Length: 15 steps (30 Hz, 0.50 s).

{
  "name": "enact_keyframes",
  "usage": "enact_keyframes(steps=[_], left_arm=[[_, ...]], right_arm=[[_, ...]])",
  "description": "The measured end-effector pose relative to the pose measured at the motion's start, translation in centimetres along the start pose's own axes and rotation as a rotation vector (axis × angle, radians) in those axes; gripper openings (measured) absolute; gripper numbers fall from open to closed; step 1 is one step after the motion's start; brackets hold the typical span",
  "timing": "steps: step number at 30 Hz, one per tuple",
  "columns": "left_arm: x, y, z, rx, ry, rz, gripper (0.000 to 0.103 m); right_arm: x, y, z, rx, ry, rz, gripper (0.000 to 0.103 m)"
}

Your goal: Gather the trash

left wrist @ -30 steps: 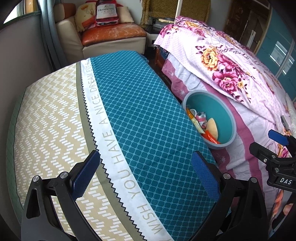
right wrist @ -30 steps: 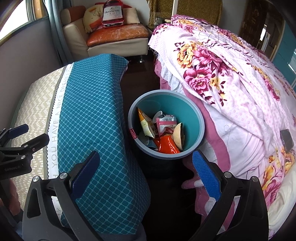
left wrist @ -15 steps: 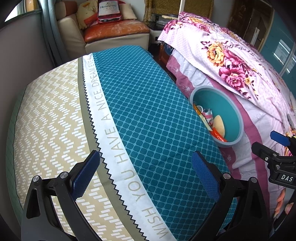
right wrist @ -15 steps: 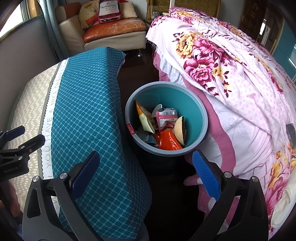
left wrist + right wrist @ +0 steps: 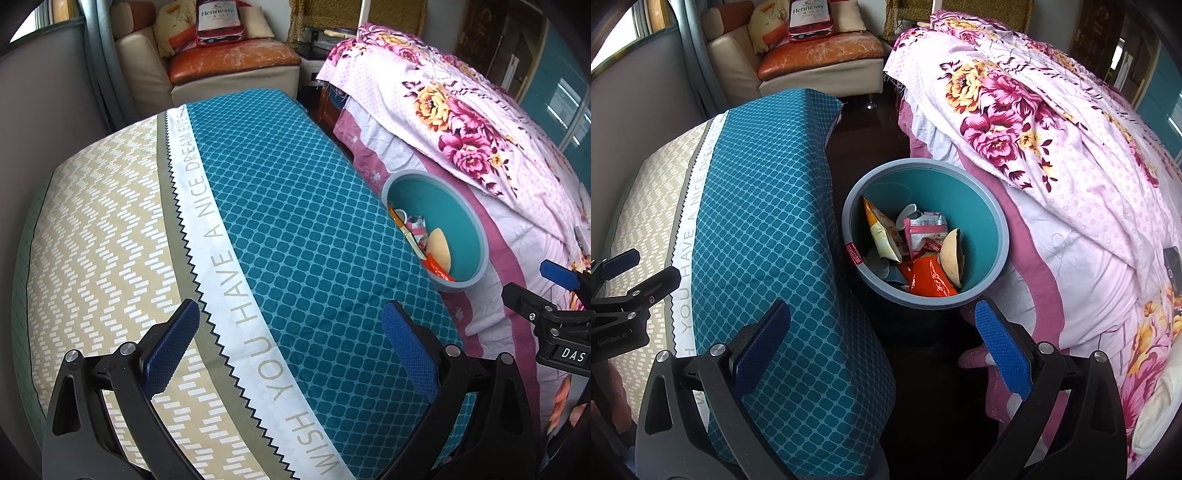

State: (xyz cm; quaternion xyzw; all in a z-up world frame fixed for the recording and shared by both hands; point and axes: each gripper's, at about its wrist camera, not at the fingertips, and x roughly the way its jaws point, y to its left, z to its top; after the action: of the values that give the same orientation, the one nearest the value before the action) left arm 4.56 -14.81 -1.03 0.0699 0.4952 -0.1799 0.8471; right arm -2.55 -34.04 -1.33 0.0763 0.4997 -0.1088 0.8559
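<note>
Both tools were empty and spread wide: the left hand-held gripper (image 5: 290, 347) hung released above the table (image 5: 110, 229), whose patterned cloth (image 5: 295, 221) showed no litter in either view, and the right hand-held gripper (image 5: 882, 343) hung equally slack over the dark gap between table and bed (image 5: 1089, 206). The trash sat in the teal bin (image 5: 991, 206) standing on the floor in that gap, close against the table's draped edge on one side and the bed's pink skirt on the other. Inside lay a yellow snack bag (image 5: 881, 236), a pink-and-white wrapper (image 5: 923, 230), an orange packet (image 5: 929, 278) and a pale, shell-like piece (image 5: 953, 258), all piled toward the near wall. A small red label (image 5: 852, 253) lay on the bin's rim on the table side. By the look of things the collecting seemed largely finished, though anything lying out of frame could not be ruled out. The risks from here were mostly of clumsiness: the bin stood in a tight gap, so a right gripper swung low could have clipped the rim and tipped it, spilling the light wrappers across the floor. The hanging cloth was another snag; a finger catching its edge could have dragged it sideways.
</note>
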Motion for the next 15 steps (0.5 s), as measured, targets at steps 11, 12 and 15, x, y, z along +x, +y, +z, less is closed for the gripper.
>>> enact_keyframes(steps=[11,12,15], left_arm=[[-0.9,-0.1,-0.2,-0.001,-0.015,-0.008,0.099],[-0.9,-0.1,-0.2,0.001,-0.017,-0.011,0.099],[-1.1,-0.2,-0.2,0.001,-0.019,-0.008,0.099]], right_arm=[[-1.0,0.0,0.2,-0.004,-0.015,-0.014,0.096],[-1.1,0.0,0.2,-0.005,-0.016,-0.015,0.096],[-1.4,0.0,0.2,-0.007,-0.019,-0.018,0.096]])
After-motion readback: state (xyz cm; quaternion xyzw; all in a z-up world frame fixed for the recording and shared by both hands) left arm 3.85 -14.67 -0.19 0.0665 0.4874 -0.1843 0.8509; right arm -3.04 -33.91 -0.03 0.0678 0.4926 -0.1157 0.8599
